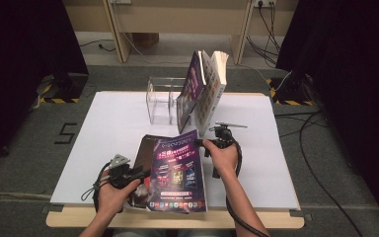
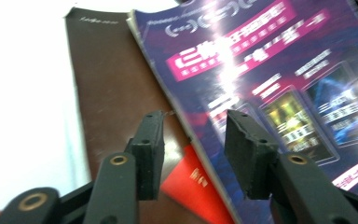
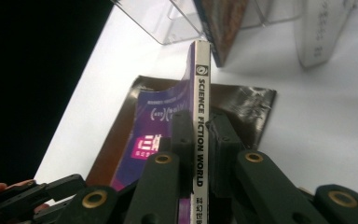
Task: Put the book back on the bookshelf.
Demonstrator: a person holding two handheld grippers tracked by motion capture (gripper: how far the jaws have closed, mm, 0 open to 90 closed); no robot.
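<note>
A purple magazine (image 1: 177,173) lies near the table's front edge, on top of a dark brown magazine (image 1: 144,146). My right gripper (image 1: 203,143) is at its far right corner. In the right gripper view the right gripper (image 3: 200,135) is shut on the white spine (image 3: 200,93) printed "SCIENCE FICTION WORLD", and the purple cover bends away to the left. My left gripper (image 1: 143,173) sits at the magazine's left edge. In the left gripper view its jaws (image 2: 193,140) stand open above the purple magazine (image 2: 270,70) and the brown cover (image 2: 116,93), pressing on nothing.
A clear acrylic rack (image 1: 160,98) stands at the back of the white sheet (image 1: 108,128), with a purple magazine (image 1: 193,84) and a thick book (image 1: 216,81) leaning in it. The wooden table edge (image 1: 177,220) runs along the front. Cables trail from both grippers.
</note>
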